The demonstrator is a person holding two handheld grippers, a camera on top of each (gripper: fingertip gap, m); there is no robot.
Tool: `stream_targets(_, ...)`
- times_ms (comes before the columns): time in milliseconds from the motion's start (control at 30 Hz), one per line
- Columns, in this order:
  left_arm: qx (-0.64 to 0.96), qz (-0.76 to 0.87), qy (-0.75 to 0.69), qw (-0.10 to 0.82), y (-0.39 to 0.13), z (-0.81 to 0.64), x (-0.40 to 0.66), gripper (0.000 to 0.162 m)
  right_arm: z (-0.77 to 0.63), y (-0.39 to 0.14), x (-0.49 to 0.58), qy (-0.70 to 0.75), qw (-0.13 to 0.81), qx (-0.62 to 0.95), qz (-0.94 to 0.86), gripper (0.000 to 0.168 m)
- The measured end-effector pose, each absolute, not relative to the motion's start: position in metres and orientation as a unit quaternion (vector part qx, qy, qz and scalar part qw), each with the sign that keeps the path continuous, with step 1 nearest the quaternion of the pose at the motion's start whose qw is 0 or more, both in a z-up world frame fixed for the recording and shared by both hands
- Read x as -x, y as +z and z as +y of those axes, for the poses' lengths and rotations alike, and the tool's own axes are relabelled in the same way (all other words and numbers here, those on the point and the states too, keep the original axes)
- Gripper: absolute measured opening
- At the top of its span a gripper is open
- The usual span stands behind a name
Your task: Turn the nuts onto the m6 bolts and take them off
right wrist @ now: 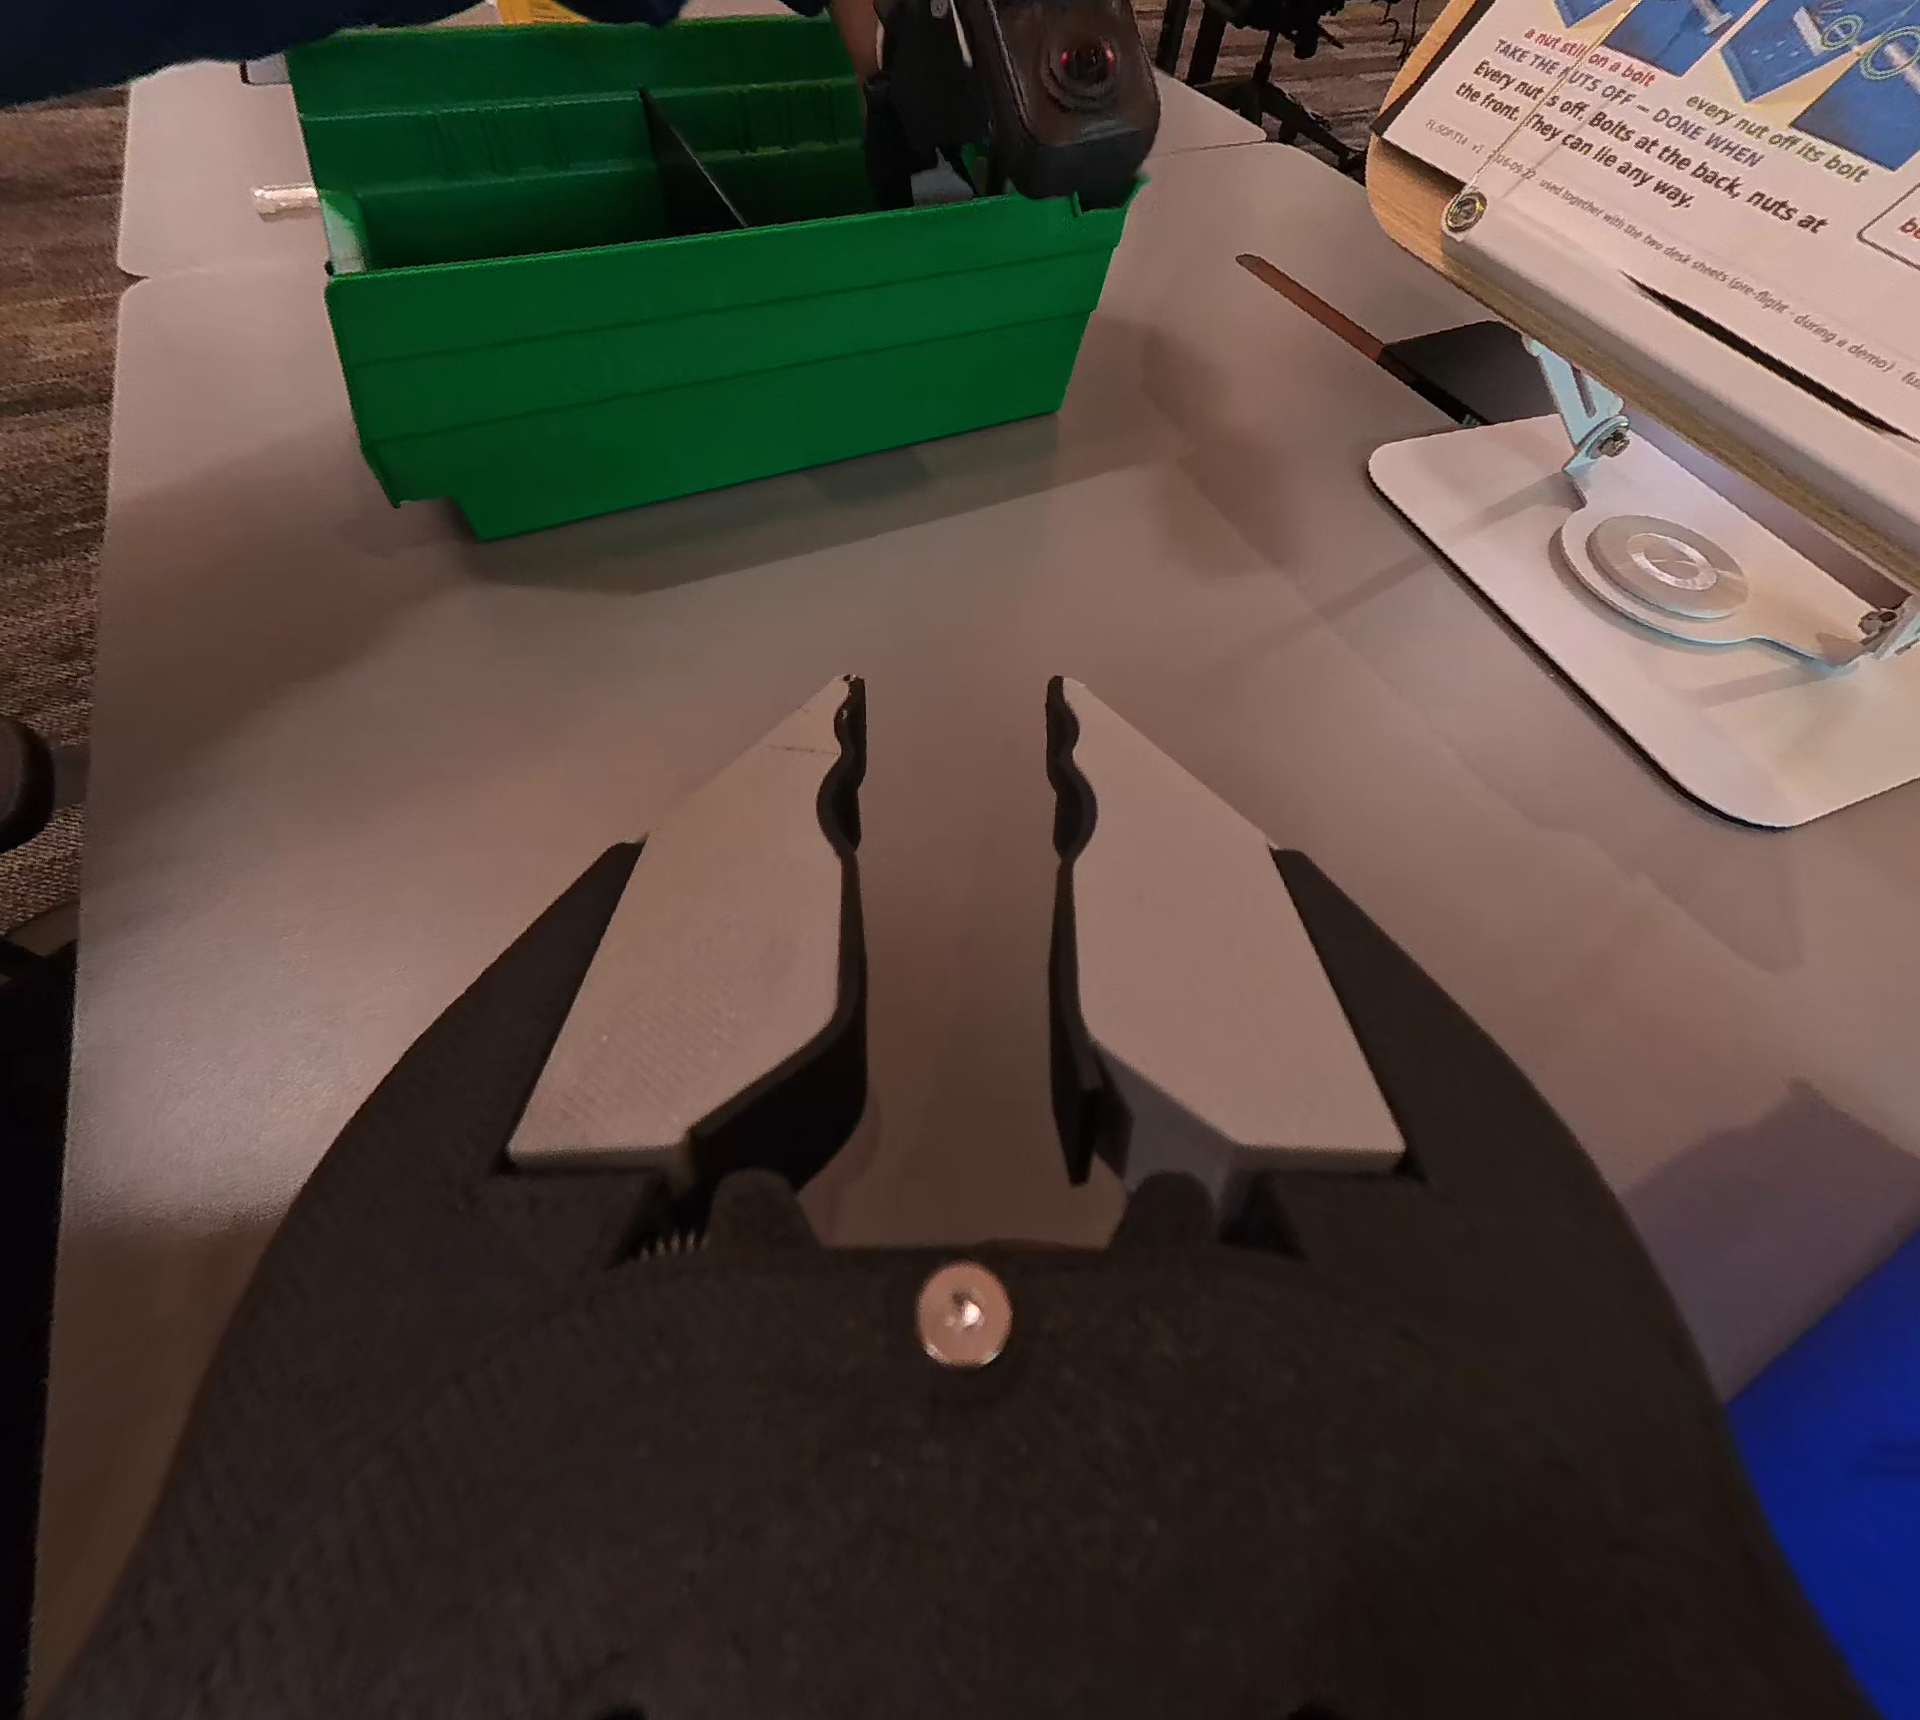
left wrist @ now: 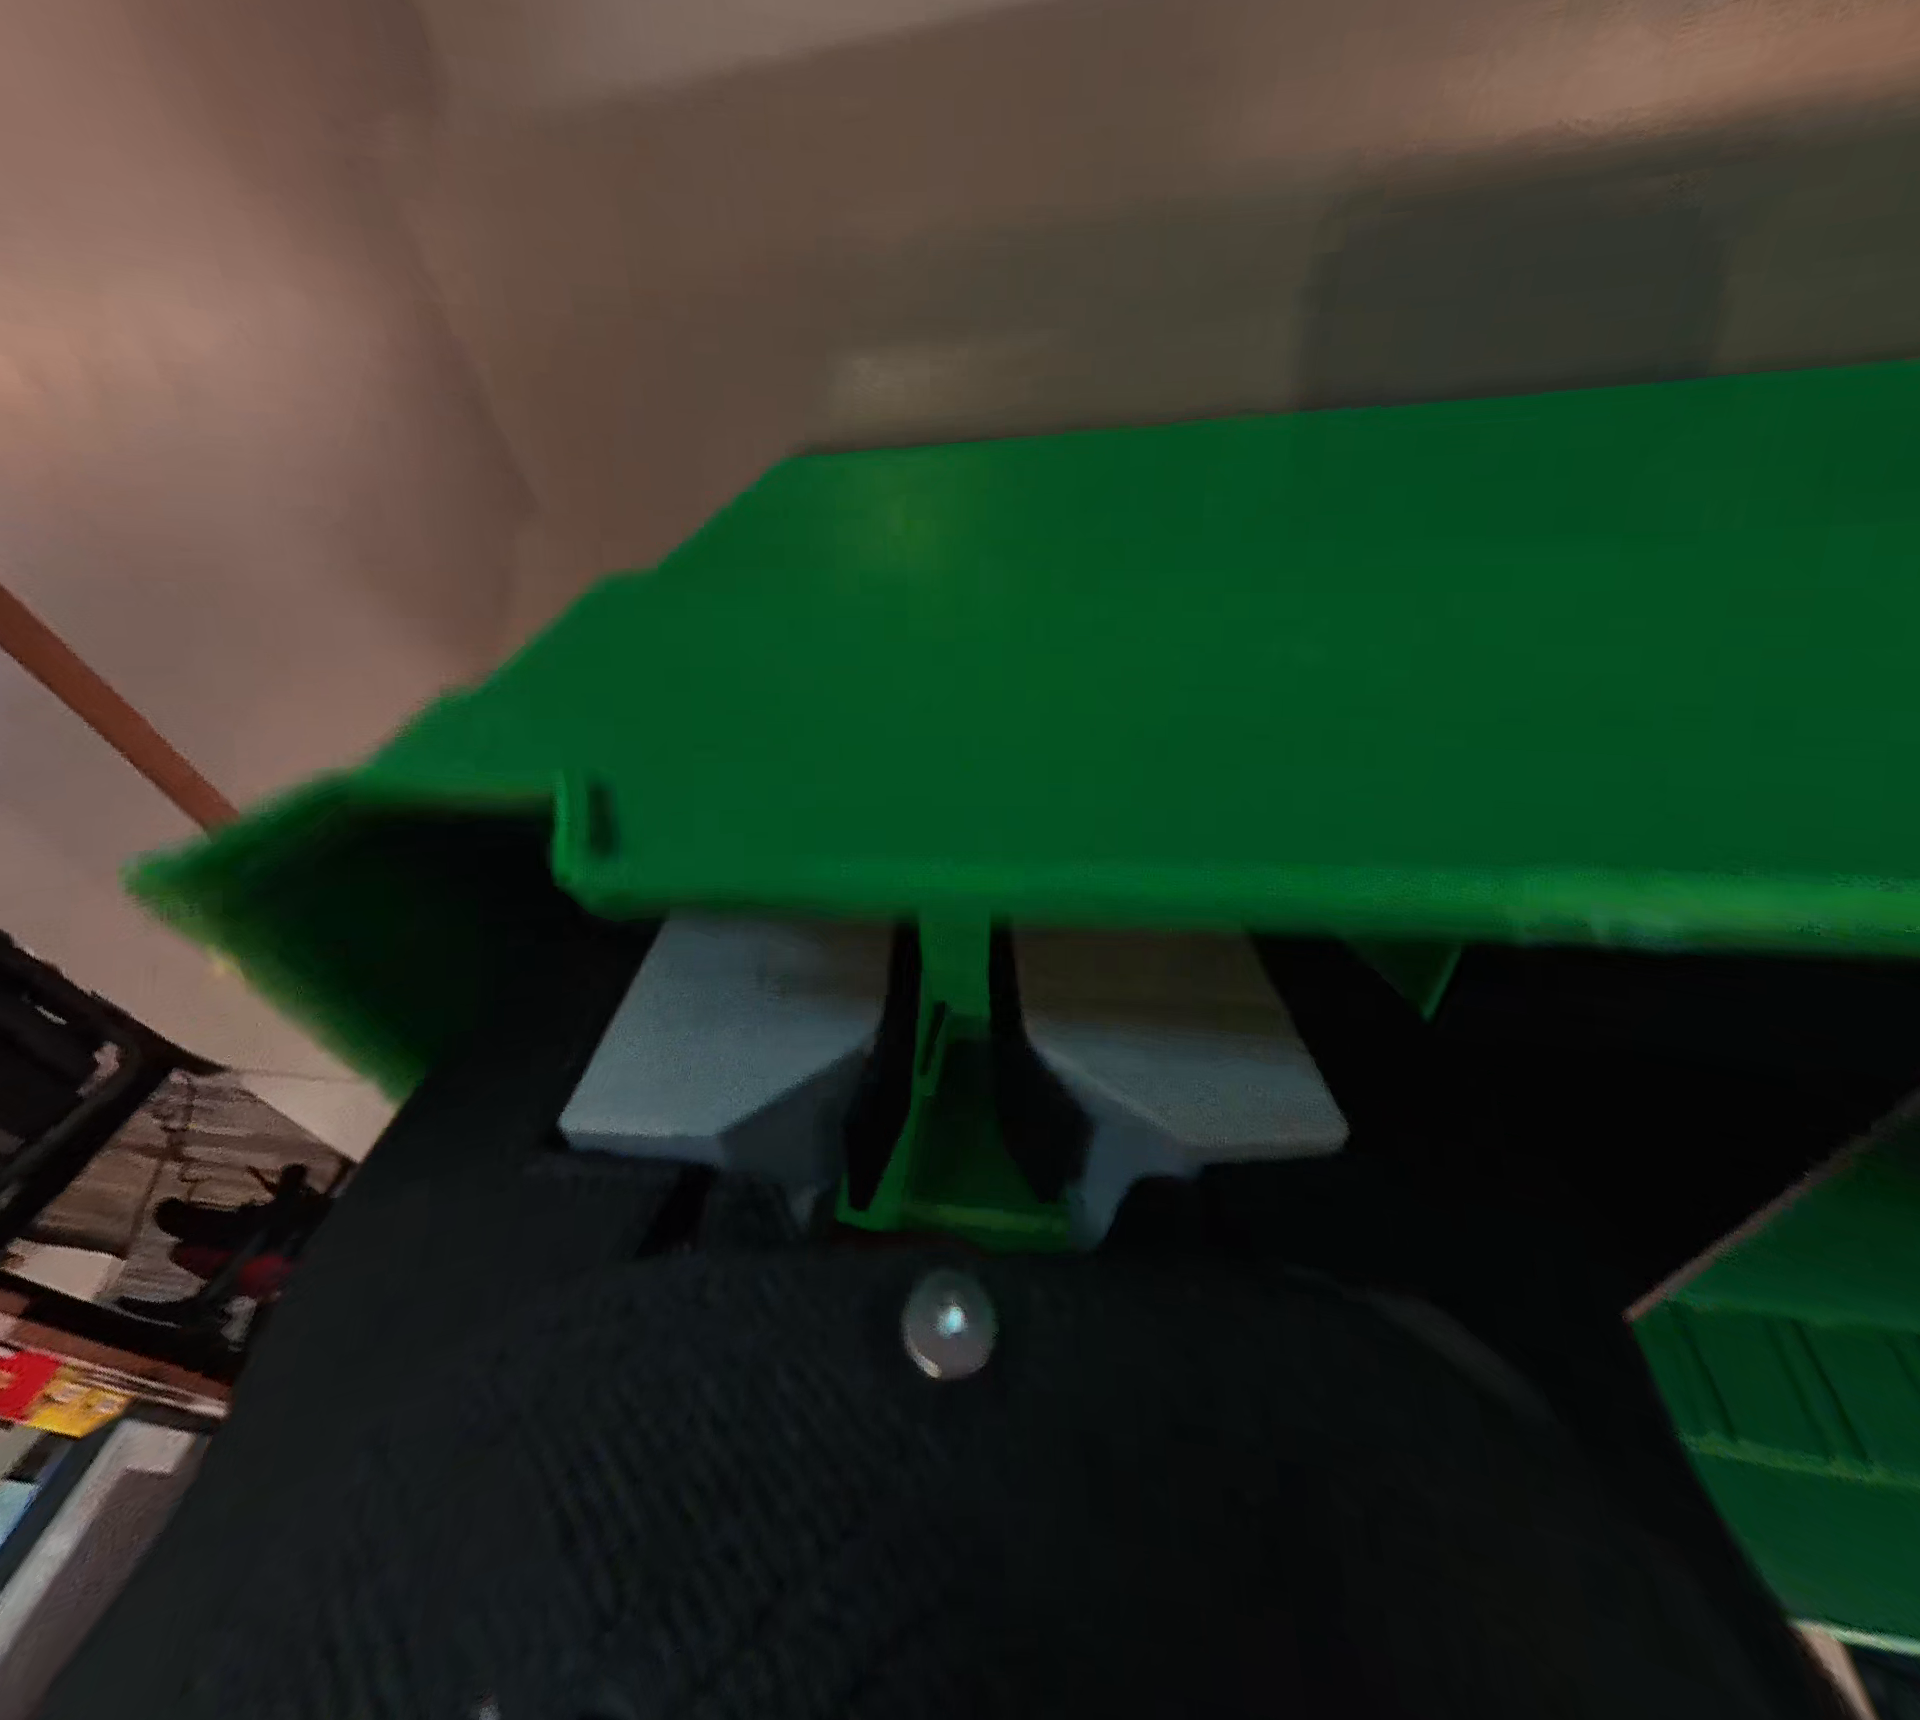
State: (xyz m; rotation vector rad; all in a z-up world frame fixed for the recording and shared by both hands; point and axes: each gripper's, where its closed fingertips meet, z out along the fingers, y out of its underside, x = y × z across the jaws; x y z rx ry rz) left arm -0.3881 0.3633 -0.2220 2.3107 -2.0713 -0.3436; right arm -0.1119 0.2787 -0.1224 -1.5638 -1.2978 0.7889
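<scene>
Nuts, bolts not visible, likely inside green bin (right wrist: 707,351) on desk (right wrist: 935,590). Left gripper (left wrist: 951,1088) clamps bin wall; right gripper (right wrist: 954,714) wide, empty. Risk: bin tips, parts spill.

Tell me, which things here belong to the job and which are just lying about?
Job: green divided bin, left tongs clamped on its rim, open right tongs, silvery bolt-like piece beside it.
Lying about: instruction sheet, white stand.
</scene>
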Motion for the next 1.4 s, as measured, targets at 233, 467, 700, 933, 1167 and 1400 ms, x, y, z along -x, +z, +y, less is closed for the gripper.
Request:
stream_targets(233,-0.79,-0.602,-0.099,-0.059,-0.194,0.347,0.421,0.004,0.272,-0.121,0.114,0.326,0.46,0.629,-0.534,0.031)
stream_targets(467,-0.804,-0.578,-0.138,-0.028,-0.179,0.317,0.455,0.003,0.267,-0.123,0.116,0.325,0.458,0.626,-0.542,0.031)
stream_targets(700,-0.799,-0.58,-0.157,-0.016,-0.189,0.324,0.439,0.003,0.265,-0.125,0.117,0.32,0.456,0.625,-0.546,0.031)
stream_targets(933,-0.79,-0.587,-0.178,0.006,-0.185,0.33,0.436,0.003,0.267,-0.125,0.115,0.322,0.454,0.628,-0.544,0.031)
stream_targets(1167,-0.783,-0.588,-0.202,0.014,-0.161,0.328,0.438,0.003,0.263,-0.128,0.117,0.316,0.452,0.625,-0.553,0.032)
stream_targets(1400,-0.775,-0.597,-0.201,-0.05,-0.082,0.32,0.398,0.003,0.258,-0.126,0.119,0.322,0.451,0.619,-0.556,0.032)
